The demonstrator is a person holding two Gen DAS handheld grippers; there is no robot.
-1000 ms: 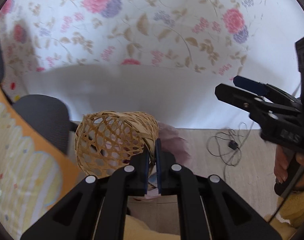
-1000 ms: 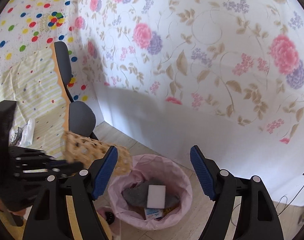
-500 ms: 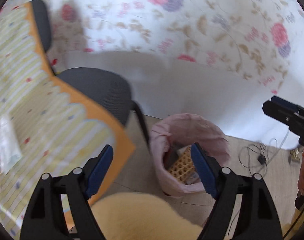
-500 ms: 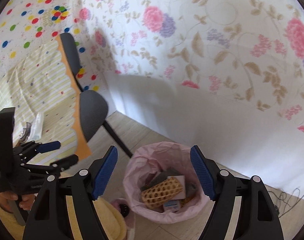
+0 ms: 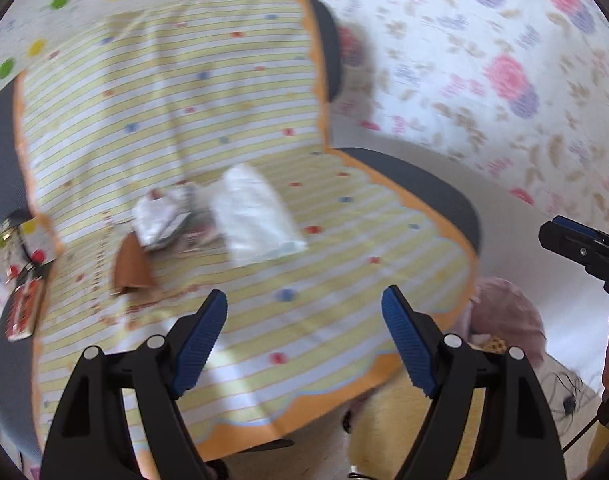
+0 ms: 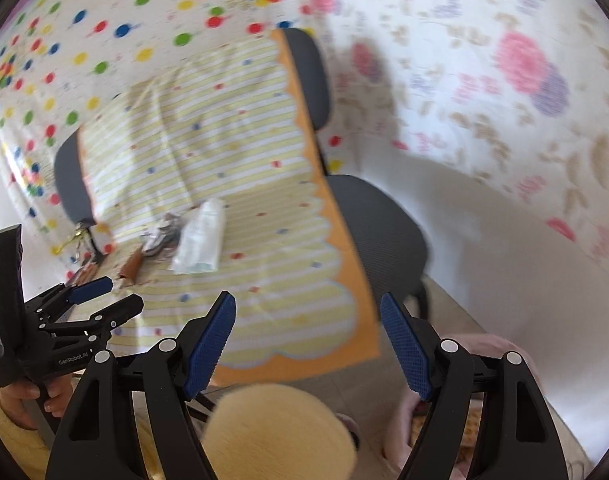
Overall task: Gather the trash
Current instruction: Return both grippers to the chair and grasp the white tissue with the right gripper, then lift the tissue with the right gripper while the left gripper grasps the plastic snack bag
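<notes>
I have two tongs, and both stand apart with nothing between their pads. My left tongs [image 5: 304, 340] hang over the counter [image 5: 344, 300], which wears one yellow-striped cloth with an orange scalloped edge. Going left to right along that counter, I count three pieces of trash still lying there: one brown scrap [image 5: 130, 266], one crumpled silvery wrapper [image 5: 164, 220] touching it, and one white plastic packet [image 5: 256, 216] just beside the wrapper. Off the counter's left edge there is a small red-and-black thing [image 5: 24, 308], too blurred to name. Behind the counter I see grey chairs [image 5: 424, 196], at least two. Further right, below the counter's corner, sits one pink-lined bin [image 5: 512, 312] on the floor, with something woven and tan showing inside it. My right tongs [image 6: 308, 344] point over the counter's near corner, the bin low at their right.
</notes>
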